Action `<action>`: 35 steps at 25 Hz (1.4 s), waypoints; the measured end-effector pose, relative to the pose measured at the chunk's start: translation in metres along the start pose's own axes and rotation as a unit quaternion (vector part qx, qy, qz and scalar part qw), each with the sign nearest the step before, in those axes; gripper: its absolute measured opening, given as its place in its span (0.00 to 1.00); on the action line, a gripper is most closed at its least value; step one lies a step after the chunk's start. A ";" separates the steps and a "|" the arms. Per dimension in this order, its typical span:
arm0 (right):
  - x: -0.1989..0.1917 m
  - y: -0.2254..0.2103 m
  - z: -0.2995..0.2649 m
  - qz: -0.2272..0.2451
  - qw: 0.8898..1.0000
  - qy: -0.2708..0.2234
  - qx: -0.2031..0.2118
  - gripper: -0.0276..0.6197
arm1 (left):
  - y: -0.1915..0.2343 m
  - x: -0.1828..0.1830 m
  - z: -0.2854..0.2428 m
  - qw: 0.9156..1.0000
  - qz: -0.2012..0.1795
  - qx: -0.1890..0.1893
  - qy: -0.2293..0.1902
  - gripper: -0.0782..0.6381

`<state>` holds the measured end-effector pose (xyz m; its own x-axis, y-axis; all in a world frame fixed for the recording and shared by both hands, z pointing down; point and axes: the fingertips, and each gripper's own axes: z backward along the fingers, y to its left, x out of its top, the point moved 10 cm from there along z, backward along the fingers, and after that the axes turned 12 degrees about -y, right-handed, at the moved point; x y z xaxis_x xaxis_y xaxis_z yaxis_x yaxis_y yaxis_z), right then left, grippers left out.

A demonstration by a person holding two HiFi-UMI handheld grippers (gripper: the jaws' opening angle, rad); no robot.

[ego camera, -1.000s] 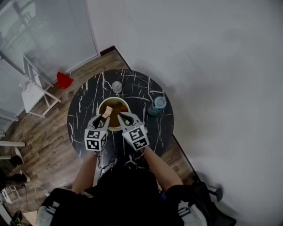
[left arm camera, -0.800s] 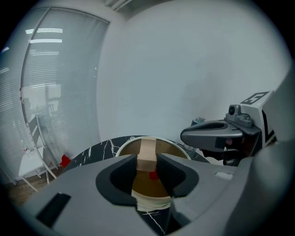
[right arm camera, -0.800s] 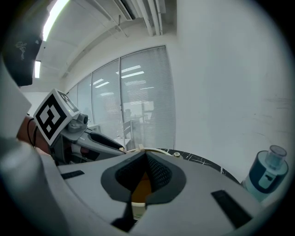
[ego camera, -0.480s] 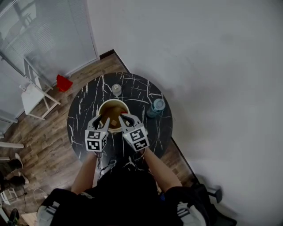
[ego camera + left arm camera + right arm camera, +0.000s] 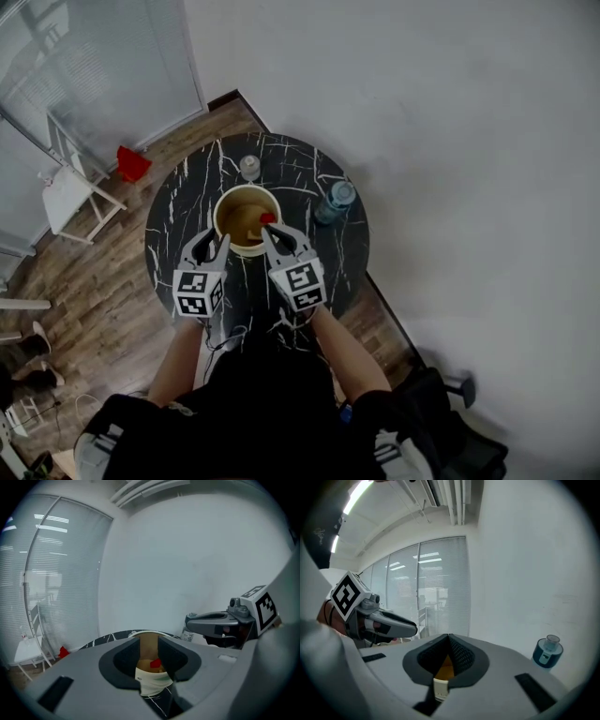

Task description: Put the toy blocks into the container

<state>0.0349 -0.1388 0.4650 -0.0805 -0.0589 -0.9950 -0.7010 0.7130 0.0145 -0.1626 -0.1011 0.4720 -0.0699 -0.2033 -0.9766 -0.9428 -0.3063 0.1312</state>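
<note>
A red toy block (image 5: pixel 267 218) lies inside the container (image 5: pixel 218 214), close to its wall at about 3 o'clock. The left gripper view shows it low in the tan interior, with paler pieces beside it too dim to name. The container, a round cream tub, stands upright near the middle of the bench (image 5: pixel 178 225), a round black top veined in white.

The right hand-held gripper (image 5: pixel 274 234) reaches in from 5 o'clock of the container. Its tips are over the rim just beside the red toy block; whether they touch it I cannot tell. Its jaws are pressed together with nothing between them. The left hand-held gripper (image 5: pixel 212 246) comes from 7 o'clock, with its tips at the outside of the rim. Its jaws stand apart, have just been closing a little, and hold nothing: through the gap only the container and its contents show.

Further out on the bench, a small clear cup (image 5: pixel 249 167) stands at 12 o'clock of the container, apart from it. A blue bottle (image 5: pixel 336 201) stands at 2 o'clock, near the bench edge. The person's bare forearms (image 5: pixel 333 342) come in from 6 o'clock.

Off the bench, on the wooden floor (image 5: pixel 112 272), a red object (image 5: pixel 133 164) sits at 10 o'clock and a white chair (image 5: pixel 67 192) at 9 o'clock. A white wall (image 5: pixel 469 141) fills the side from 12 to 4 o'clock.
</note>
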 end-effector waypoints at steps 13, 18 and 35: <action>0.037 0.001 0.066 0.027 0.997 -0.077 -0.012 0.04 | -0.053 0.018 0.056 0.996 -0.028 0.054 -0.069 0.11; 0.061 -0.006 0.103 0.058 0.991 -0.118 -0.011 0.04 | -0.097 0.039 0.071 0.990 -0.041 0.078 -0.107 0.11; 0.095 -0.021 0.203 0.085 0.979 -0.187 0.018 0.04 | -0.192 0.055 0.130 0.970 -0.071 0.155 -0.176 0.11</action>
<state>0.1859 -0.0175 0.3506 0.0759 0.3173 -0.9453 -0.6743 0.7147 0.1858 -0.0277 0.0676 0.3714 0.0114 0.1668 -0.9859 -0.9999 -0.0037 -0.0122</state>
